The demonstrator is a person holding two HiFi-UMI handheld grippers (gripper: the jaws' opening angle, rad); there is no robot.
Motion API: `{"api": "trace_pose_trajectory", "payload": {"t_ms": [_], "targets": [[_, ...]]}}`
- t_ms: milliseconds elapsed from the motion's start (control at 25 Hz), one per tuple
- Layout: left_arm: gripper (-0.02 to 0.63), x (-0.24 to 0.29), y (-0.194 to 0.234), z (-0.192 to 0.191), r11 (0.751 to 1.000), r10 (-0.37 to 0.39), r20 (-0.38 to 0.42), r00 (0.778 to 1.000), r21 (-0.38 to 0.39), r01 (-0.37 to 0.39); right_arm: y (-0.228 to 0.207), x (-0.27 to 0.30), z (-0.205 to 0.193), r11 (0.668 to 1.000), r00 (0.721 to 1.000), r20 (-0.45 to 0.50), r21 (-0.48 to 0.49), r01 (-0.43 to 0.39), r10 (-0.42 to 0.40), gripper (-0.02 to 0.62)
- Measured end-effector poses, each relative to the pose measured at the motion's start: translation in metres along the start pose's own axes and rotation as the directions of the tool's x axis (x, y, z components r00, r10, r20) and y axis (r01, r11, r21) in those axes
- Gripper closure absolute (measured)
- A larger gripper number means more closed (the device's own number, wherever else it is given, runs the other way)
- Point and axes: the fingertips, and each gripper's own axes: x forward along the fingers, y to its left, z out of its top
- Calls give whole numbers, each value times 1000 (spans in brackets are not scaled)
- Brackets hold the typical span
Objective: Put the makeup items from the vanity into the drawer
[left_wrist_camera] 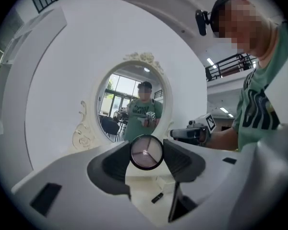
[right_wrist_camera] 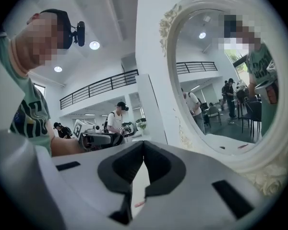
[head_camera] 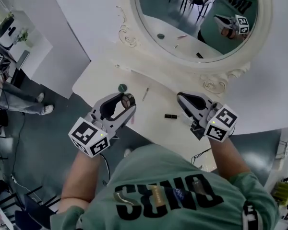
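The white vanity (head_camera: 156, 107) is carrying an oval mirror (head_camera: 182, 18). Below the mirror, the left gripper (left_wrist_camera: 146, 158) is clamping a round compact (left_wrist_camera: 146, 150) across its rim, jaws wide. The compact is likely light, rigid, slick and breakable. The right gripper (right_wrist_camera: 143, 146) is hovering closed and empty. A black tube (head_camera: 171, 116) is waiting below the mirror.

Pretty bright room: white walls (head_camera: 81, 13), dark teal floor (head_camera: 53, 123), round ceiling lights (right_wrist_camera: 94, 45), and a black balcony railing (right_wrist_camera: 98, 86) up high. The white desk (head_camera: 98, 83) sits under an oval mirror (head_camera: 182, 23) in a curly cream frame (head_camera: 126, 35). Tall windows (left_wrist_camera: 120, 92) show in the reflection.
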Motion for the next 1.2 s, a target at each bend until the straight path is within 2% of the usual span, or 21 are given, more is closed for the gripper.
{"api": "trace_pose_trajectory", "payload": {"t_ms": [200,360,720,1200], "targets": [[379,-38,3,39,997,25,163,986,-74,-13,18,12,27,997,999,9,-61,-40,40,584],[379,-54,1,52,994,22,233,972,-111,4,25,18,36,995,998,6,-83,-57,58,584],[379,-67,-8,54,988,9,276,961,-150,34,34,20,36,994,997,7,-83,-70,71,584],[379,-68,-11,53,988,1,278,961,-150,42,33,18,30,995,998,2,-76,-68,68,584]]}}
